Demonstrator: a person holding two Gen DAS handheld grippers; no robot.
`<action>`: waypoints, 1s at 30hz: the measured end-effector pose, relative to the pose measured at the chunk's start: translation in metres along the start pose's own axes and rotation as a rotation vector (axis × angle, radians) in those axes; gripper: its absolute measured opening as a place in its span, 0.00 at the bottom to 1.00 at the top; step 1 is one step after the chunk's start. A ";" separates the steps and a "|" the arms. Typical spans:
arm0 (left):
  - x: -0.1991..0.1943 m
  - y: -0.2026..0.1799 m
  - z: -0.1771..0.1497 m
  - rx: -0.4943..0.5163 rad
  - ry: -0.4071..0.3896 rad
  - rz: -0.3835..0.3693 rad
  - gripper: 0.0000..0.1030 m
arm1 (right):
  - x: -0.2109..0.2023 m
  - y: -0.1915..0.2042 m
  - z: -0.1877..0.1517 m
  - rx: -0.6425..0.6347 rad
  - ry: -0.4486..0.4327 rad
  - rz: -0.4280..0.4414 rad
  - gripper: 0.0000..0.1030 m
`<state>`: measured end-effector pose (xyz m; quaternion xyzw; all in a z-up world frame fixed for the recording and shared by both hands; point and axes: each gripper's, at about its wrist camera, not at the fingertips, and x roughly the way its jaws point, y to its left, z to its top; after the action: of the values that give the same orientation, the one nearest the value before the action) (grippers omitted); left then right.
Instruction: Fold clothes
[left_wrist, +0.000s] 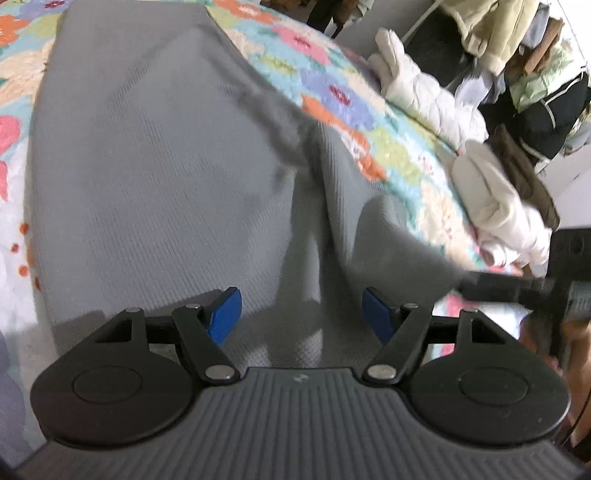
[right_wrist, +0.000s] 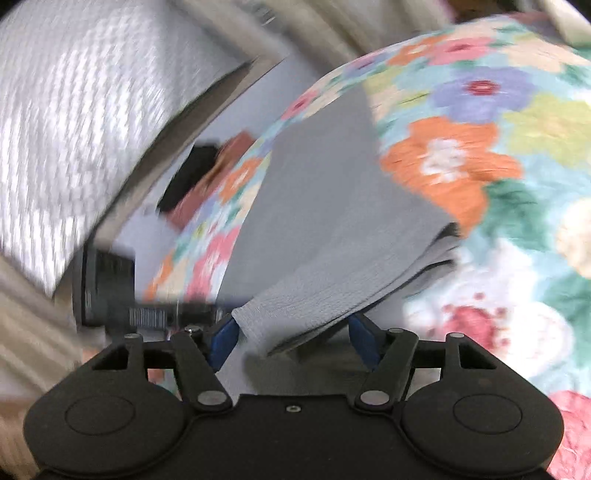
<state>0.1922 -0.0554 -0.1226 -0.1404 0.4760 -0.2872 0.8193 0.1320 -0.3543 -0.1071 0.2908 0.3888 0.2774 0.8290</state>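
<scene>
Grey garment (left_wrist: 166, 166) lies part-folded on the floral bedspread (left_wrist: 332, 85); final folds remain. Left hand-held gripper (left_wrist: 301, 314) wide above it; right hand-held gripper (right_wrist: 291, 332) wide around its layered edge.

Left gripper (left_wrist: 301, 314): black linkage arms, silver pivot pins, blue pads (left_wrist: 224, 314), ribbed grey housing, round black side discs. Right gripper (right_wrist: 291, 328): same build, smooth black housing with one small screw; pads possibly blue, blurred.
</scene>
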 end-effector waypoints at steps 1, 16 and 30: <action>0.001 -0.003 -0.002 0.020 0.001 0.015 0.70 | -0.001 -0.009 0.001 0.053 -0.015 -0.003 0.87; -0.030 0.014 -0.011 -0.059 -0.061 0.028 0.70 | 0.046 -0.060 0.031 0.402 -0.003 0.008 0.94; -0.057 0.037 -0.017 -0.113 -0.110 0.063 0.70 | 0.080 0.079 0.054 -0.384 -0.057 -0.186 0.15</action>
<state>0.1683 0.0093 -0.1099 -0.1873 0.4497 -0.2259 0.8436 0.2006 -0.2606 -0.0623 0.0981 0.3300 0.2605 0.9020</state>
